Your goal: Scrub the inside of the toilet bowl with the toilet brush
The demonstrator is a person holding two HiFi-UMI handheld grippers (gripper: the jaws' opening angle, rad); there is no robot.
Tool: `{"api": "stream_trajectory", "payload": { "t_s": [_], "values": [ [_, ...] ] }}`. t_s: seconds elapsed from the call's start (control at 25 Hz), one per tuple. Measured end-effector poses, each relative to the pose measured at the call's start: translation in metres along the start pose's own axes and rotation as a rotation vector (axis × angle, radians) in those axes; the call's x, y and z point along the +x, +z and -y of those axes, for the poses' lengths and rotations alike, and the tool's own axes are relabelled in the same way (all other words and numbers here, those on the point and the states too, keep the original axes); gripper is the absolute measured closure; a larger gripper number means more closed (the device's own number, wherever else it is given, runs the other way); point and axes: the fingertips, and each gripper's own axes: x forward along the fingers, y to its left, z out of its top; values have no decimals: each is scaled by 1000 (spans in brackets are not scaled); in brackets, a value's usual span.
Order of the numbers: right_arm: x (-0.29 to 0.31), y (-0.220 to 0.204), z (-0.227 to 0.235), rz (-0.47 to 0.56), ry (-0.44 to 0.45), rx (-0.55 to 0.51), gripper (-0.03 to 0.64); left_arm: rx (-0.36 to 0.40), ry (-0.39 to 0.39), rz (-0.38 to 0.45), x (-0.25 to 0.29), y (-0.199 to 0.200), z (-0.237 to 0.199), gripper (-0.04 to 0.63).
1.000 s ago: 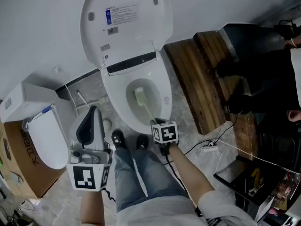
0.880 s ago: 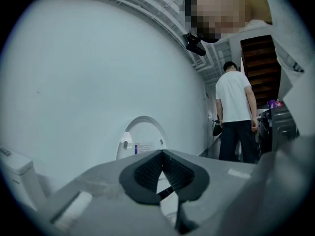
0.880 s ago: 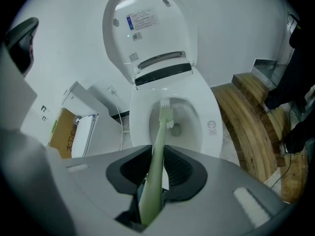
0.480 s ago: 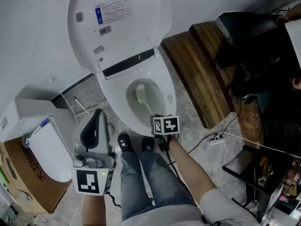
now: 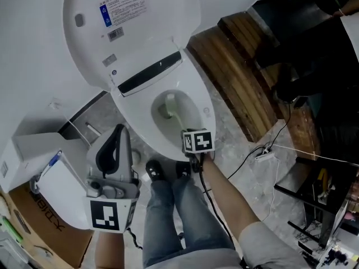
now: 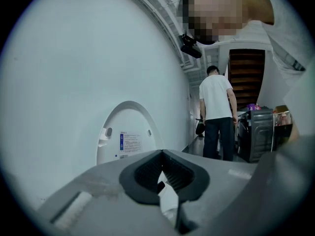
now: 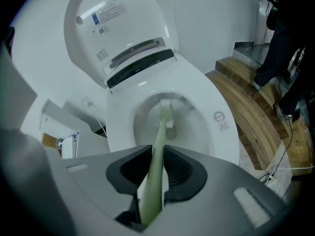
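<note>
The white toilet [image 5: 197,97] stands with its lid [image 5: 129,27] raised. The pale green toilet brush [image 5: 168,110] has its head low inside the bowl [image 7: 197,127], near the drain. In the right gripper view the brush handle [image 7: 158,146] runs between the jaws, and my right gripper [image 7: 155,170] is shut on it. That gripper's marker cube [image 5: 197,141] hovers over the front rim. My left gripper [image 5: 117,130] is off to the left of the toilet, pointing up at the lid [image 6: 125,132], shut [image 6: 161,154] with nothing in it.
Wooden steps [image 5: 241,77] lie right of the toilet, with a person in dark clothes [image 5: 297,43] beyond. A cable and power strip [image 5: 263,154] lie on the floor. A white unit [image 5: 36,144] and cardboard box [image 5: 42,231] sit left. My shoes [image 5: 155,170] stand at the bowl's front.
The head camera has shifted, so the toilet sits higher and further left in view. The right gripper stays shut on the brush, its head still in the bowl. The left gripper has barely moved.
</note>
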Motion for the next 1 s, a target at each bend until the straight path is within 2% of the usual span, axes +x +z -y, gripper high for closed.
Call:
{"api": "stream_trajectory", "payload": {
  "t_s": [0.16,0.4,0.6,0.8,1.0],
  "values": [
    [13,0,2,4,-57,-37,537,-17,-58,-2,1,-9,-2,591],
    [26,10,6,38,-122,-64,538,-38,-88,13,6,-20,-13,591],
    [33,15,11,35,-193,-91,538,-53,-101,-8,6,-32,-19,591],
    [41,27,14,50,-227,-67,538,-48,-106,-42,12,-43,-27,591],
    [49,30,18,29,-261,-77,538,-69,-113,-23,17,-46,-34,591]
  ]
}}
